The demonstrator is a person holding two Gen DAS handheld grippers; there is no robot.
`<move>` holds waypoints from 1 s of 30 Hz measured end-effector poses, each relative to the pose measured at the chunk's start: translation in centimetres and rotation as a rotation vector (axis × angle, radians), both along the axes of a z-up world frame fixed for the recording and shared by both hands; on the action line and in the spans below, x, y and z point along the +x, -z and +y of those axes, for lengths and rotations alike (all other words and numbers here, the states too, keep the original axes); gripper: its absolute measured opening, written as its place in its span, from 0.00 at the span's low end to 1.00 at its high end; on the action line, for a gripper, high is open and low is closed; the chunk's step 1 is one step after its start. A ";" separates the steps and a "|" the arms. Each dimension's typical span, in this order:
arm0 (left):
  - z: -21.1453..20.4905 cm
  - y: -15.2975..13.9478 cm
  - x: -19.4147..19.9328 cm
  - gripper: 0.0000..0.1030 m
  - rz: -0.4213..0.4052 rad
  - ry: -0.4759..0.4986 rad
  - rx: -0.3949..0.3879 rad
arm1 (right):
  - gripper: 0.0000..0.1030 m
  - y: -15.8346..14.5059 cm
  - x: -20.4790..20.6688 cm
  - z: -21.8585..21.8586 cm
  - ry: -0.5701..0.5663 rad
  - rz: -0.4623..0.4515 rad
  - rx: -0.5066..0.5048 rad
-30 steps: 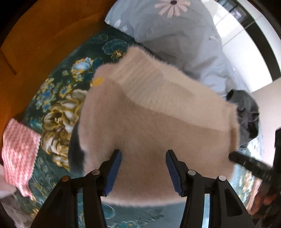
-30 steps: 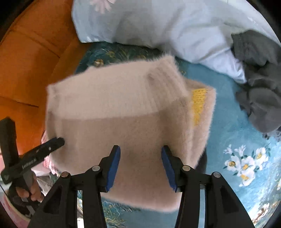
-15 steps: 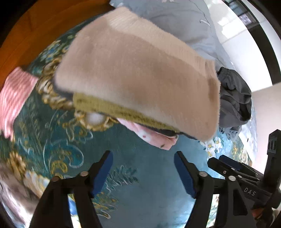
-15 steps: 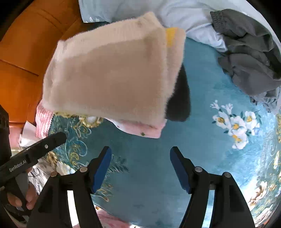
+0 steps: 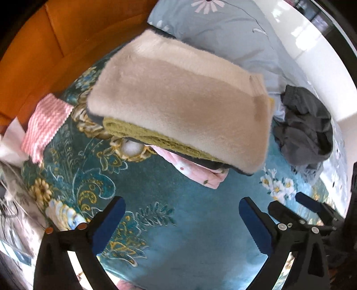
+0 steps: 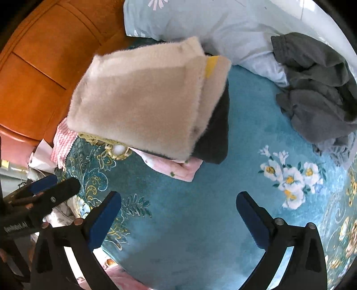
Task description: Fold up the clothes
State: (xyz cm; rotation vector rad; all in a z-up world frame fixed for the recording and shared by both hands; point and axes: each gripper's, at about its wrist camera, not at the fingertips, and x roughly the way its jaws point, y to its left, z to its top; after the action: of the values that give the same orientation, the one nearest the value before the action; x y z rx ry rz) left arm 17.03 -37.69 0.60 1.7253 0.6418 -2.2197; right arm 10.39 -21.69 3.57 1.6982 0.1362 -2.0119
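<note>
Stack's lower garments [image 5: 196,166] mostly hidden.

A teal flowered bedspread [image 6: 200,223] covers the bed, with a pale blue floral pillow [image 6: 200,20] at its head against an orange wooden headboard [image 6: 44,67].

Bare teal bedspread [image 6: 189,223] lies open near the viewer, in front of both grippers, giving free passage there. Farther off, the stack [image 6: 142,100] of folded clothes blocks the middle, with the grey heap [image 6: 316,89] well apart to its right. The pillow [image 6: 212,24] and orange headboard [image 6: 44,67] close off the far side.
</note>
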 end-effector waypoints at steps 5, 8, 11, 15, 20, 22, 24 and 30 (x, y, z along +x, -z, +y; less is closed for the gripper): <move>1.3 -0.1 -0.2 1.00 -0.008 -0.040 -0.120 | 1.00 0.7 -0.6 0.4 -0.045 0.017 -0.004; 2.1 0.3 -0.4 1.00 -0.022 -0.030 -0.172 | 1.00 1.1 -1.0 0.7 -0.065 0.029 0.007; 2.8 0.8 -0.6 1.00 -0.022 -0.015 -0.216 | 1.00 1.4 -1.5 1.1 -0.076 0.047 0.010; 3.7 1.3 -1.1 1.00 -0.026 0.021 -0.253 | 1.00 1.9 -2.0 1.4 -0.090 0.053 0.025; 3.7 2.4 -1.6 1.00 -0.050 0.030 -0.243 | 1.00 2.6 -2.4 0.8 -0.133 0.046 0.053; 3.4 3.1 -1.7 1.00 -0.065 0.022 -0.226 | 1.00 3.0 -2.5 0.4 -0.148 0.038 0.066; 3.0 3.8 -1.6 1.00 -0.077 0.011 -0.213 | 1.00 3.3 -2.5 -0.1 -0.163 0.034 0.077; 1.9 5.7 -1.3 1.00 -0.105 -0.025 -0.159 | 1.00 4.0 -2.5 -1.7 -0.221 0.033 0.128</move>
State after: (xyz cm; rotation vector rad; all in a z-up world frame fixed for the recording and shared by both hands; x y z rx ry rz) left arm 15.77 -35.79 -5.11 1.7302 0.4476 -2.0863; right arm 7.91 -23.34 -0.42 1.6471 0.4533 -1.9013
